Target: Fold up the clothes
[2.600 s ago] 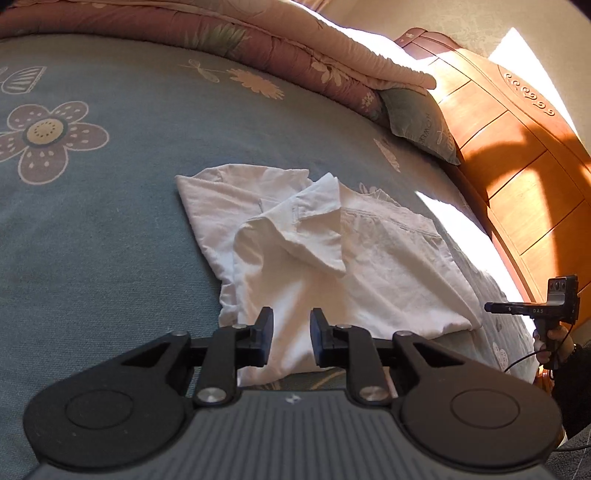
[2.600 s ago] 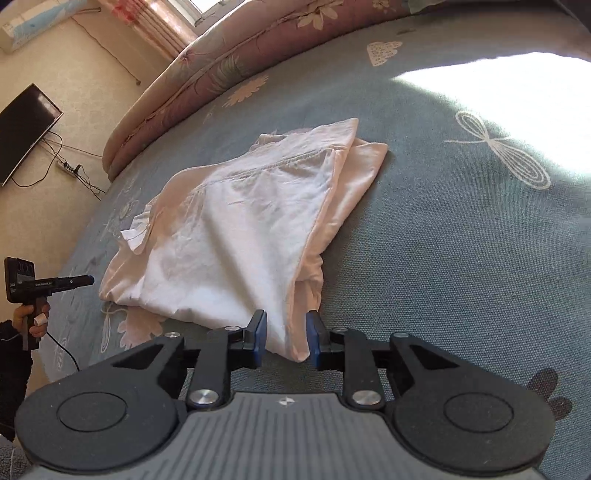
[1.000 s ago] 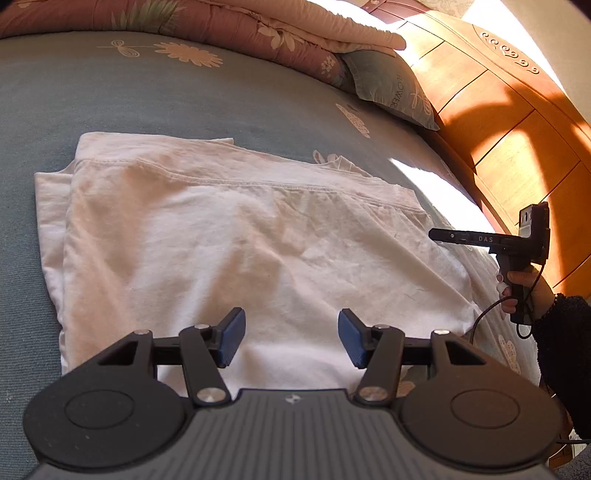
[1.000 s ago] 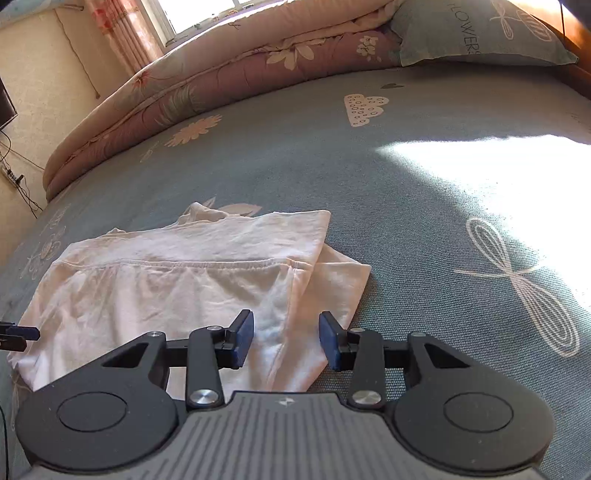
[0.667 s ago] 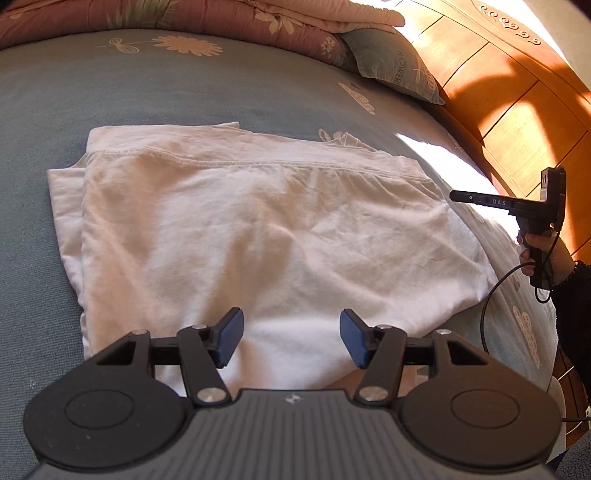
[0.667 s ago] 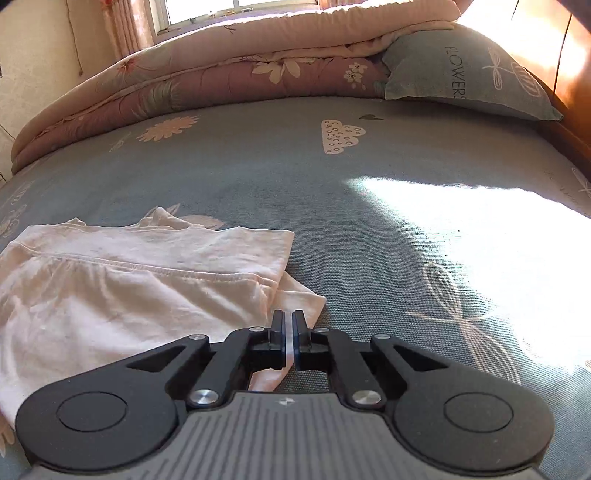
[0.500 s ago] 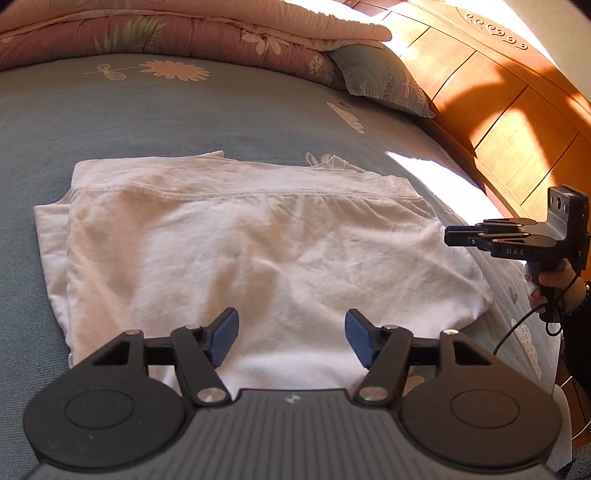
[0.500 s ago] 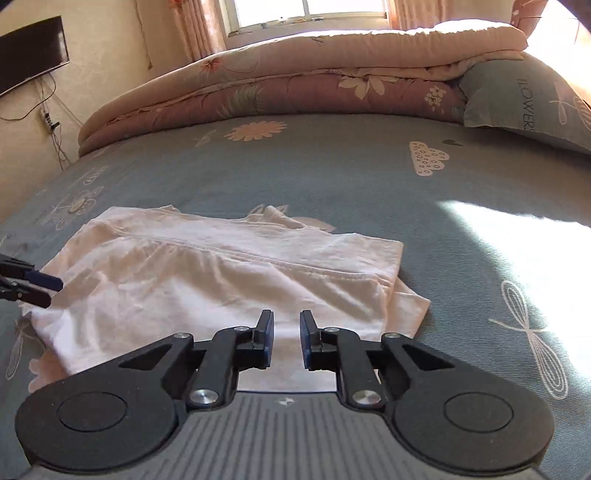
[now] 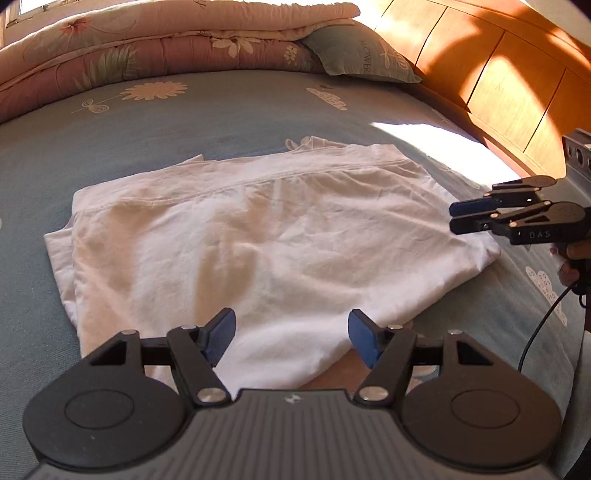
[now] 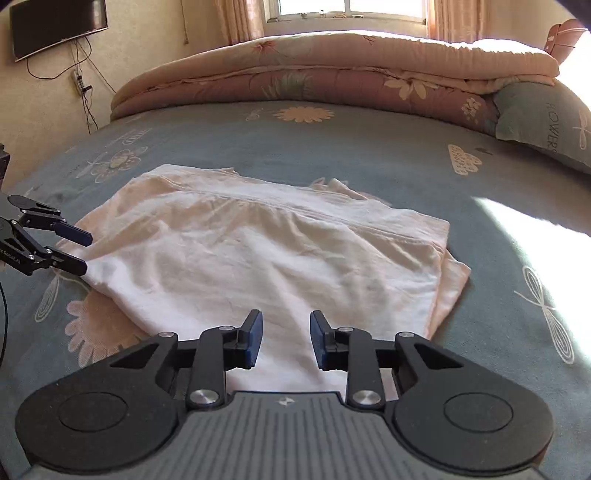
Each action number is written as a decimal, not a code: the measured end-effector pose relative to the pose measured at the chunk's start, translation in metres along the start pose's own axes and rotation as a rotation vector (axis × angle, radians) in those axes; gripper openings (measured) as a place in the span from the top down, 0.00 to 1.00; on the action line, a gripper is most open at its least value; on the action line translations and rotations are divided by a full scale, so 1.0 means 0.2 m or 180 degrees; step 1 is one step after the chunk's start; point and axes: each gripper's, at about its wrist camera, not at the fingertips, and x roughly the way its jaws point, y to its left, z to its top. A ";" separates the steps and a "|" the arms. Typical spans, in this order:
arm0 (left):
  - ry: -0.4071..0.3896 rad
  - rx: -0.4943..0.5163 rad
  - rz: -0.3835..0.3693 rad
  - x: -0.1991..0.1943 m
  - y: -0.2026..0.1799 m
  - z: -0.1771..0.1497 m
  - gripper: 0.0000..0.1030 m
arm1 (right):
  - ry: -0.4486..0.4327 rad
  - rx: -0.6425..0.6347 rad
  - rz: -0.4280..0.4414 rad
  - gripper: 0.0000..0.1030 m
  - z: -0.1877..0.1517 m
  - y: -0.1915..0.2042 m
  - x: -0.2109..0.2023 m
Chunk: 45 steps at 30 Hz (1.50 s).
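A white garment (image 9: 266, 240) lies folded in a rough rectangle on the blue-grey flowered bed sheet (image 9: 184, 122). My left gripper (image 9: 291, 332) hovers open over the garment's near edge, with nothing between its blue pads. My right gripper (image 9: 452, 218) shows at the right by the garment's right corner, its fingers apart. In the right wrist view the garment (image 10: 266, 258) spreads ahead, and my right gripper (image 10: 286, 332) is open above its near hem, empty. My left gripper (image 10: 86, 253) stands open at the garment's left corner.
A folded pink floral quilt (image 10: 332, 70) and a grey-green pillow (image 10: 546, 125) lie along the far side of the bed. A wooden headboard (image 9: 498, 74) rises at the right. A hand (image 9: 569, 258) and cable trail off the bed's right edge. A wall TV (image 10: 55, 26) hangs at far left.
The right gripper, shut 0.7 s ago, has opened wide. The left gripper's fingers have spread a little more. Both views have tilted up, showing more of the bed; the garment lies flat and still.
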 end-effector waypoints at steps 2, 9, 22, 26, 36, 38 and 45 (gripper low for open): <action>0.0042 -0.0032 0.0002 0.08 -0.03 0.02 0.35 | 0.0031 -0.0046 0.0117 0.66 0.06 0.12 0.12; 0.0017 -0.0047 0.0171 -0.02 0.01 -0.08 0.28 | 0.0251 -0.0446 0.0020 0.63 -0.14 0.38 0.22; 0.0032 -0.0630 0.0330 -0.23 0.31 -0.28 0.27 | 0.0218 0.0212 0.0080 0.50 -0.24 0.17 0.08; -0.0139 -0.0623 0.0342 -0.32 0.31 -0.24 0.27 | 0.0179 0.0462 0.0114 0.44 -0.29 0.07 -0.08; 0.0040 -0.0735 0.0664 -0.29 0.37 -0.29 0.26 | 0.0246 0.0834 -0.0198 0.33 -0.48 -0.14 -0.22; 0.0047 -0.0573 0.0774 -0.34 0.34 -0.28 0.26 | 0.0257 0.0829 -0.0245 0.30 -0.50 -0.14 -0.29; 0.0023 0.1164 0.1251 -0.28 -0.05 -0.15 0.18 | 0.0214 -0.0095 -0.0533 0.13 -0.38 0.10 -0.36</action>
